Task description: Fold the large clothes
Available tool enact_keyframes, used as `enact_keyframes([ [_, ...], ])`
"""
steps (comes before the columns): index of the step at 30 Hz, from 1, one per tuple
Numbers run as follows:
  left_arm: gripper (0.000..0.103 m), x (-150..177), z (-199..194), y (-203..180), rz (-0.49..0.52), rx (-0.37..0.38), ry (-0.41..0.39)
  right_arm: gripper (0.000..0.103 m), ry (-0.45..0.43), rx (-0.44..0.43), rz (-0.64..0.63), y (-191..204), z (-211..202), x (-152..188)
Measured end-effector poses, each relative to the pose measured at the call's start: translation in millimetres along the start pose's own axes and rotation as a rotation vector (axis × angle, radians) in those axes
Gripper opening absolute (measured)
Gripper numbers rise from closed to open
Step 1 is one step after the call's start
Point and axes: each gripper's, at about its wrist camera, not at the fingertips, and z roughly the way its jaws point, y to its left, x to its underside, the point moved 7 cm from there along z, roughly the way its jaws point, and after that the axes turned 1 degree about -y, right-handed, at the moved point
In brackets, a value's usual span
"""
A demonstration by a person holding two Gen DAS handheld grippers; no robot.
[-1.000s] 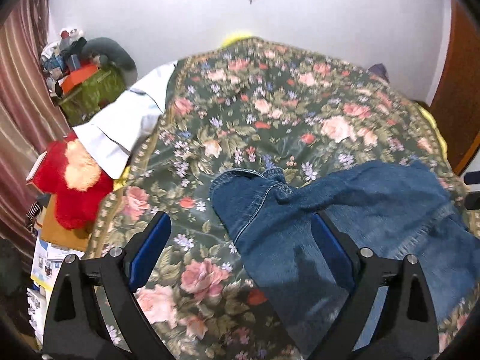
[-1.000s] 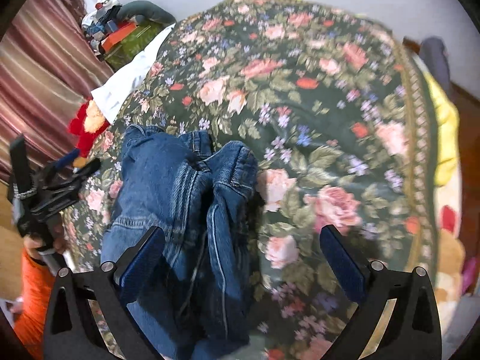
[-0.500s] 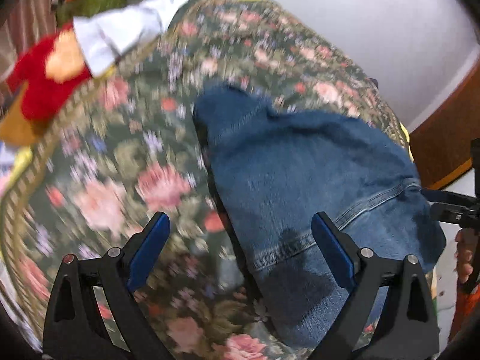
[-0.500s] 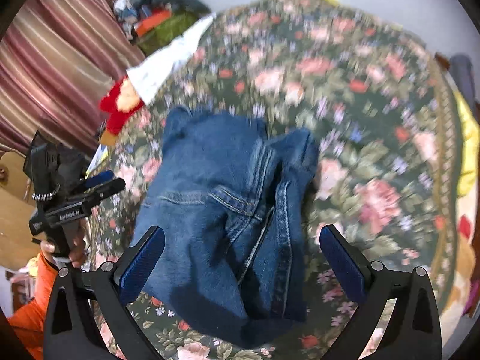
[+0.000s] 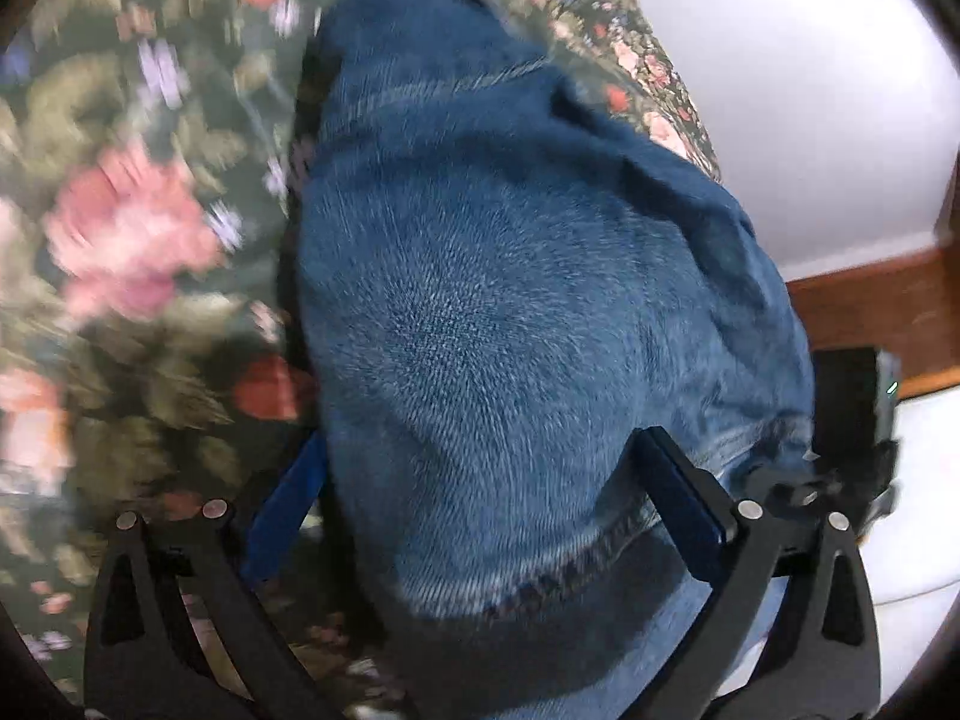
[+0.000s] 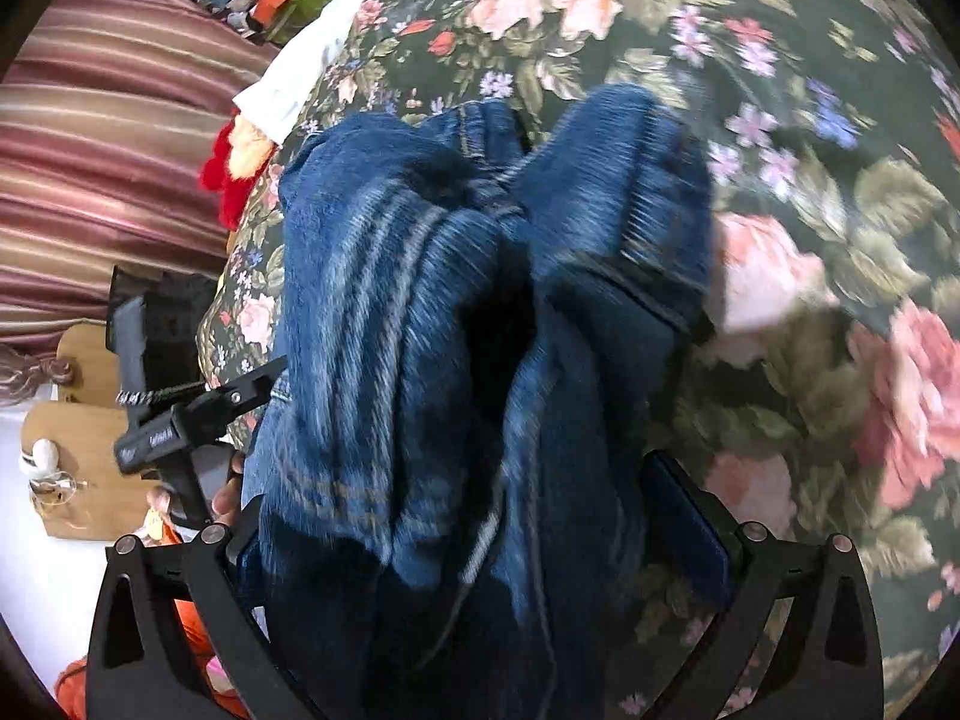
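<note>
While the jeans (image 6: 468, 324) lie bunched on the floral bedspread (image 6: 810, 192), both tools are down close over them, so the fold looks barely begun. Farthest left in the right wrist view hang striped curtains (image 6: 108, 138), with a red soft toy (image 6: 231, 180) and a white cloth (image 6: 300, 72) at the bed's edge. Next comes the left gripper (image 6: 264, 384), seen from outside at the denim's near-left edge, a hand (image 6: 222, 498) below it on the handle. Its own camera shows the jaws spread wide, and they have just been opening further; the left finger (image 5: 288, 504) sits partly tucked behind the denim's edge, the right one (image 5: 678, 498) rests over the cloth, and the hem band (image 5: 564, 576) runs between them. Neither pad visibly presses, so I judge nothing is gripped there yet.

In the middle, the jeans are a rumpled heap: legs doubled over each other, a dark hollow between two folds, stitched seams running towards the camera. No neat edge or flat panel shows, so smoothing and every proper fold appear to remain.

Further right, the right gripper (image 6: 480, 516) straddles the near end of the heap, jaws apart; denim fills the gap, hiding the left finger, but the right finger (image 6: 684, 510) stands beside the cloth, not squeezing it. Beyond lies bare bedspread, room enough to spread the garment out.
</note>
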Motion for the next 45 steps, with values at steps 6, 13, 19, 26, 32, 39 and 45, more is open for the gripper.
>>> enact_keyframes([
  [6,0.095,-4,9,-8,-0.033,0.073,0.019,0.103,-0.038,-0.006,0.038,4,11,-8],
  [13,0.073,-4,-17,-36,0.089,0.024,-0.015,0.062,-0.081,-0.009,0.054,12,-5,0],
  [19,0.067,-10,-72,-81,0.266,-0.036,-0.113,0.054,-0.126,-0.015,0.056,41,-23,7],
  [26,0.067,-14,-163,-125,0.377,-0.025,-0.236,0.054,-0.256,-0.050,-0.012,104,-76,4],
  [32,0.067,-15,-236,-139,0.441,-0.054,-0.331,0.054,-0.366,-0.075,-0.094,170,-113,3],
  [39,0.067,-11,-270,-105,0.417,-0.115,-0.337,0.054,-0.369,-0.117,-0.088,210,-92,3],
  [45,0.067,-18,-249,-32,0.329,-0.148,-0.267,0.054,-0.283,-0.116,-0.042,215,-24,4],
])
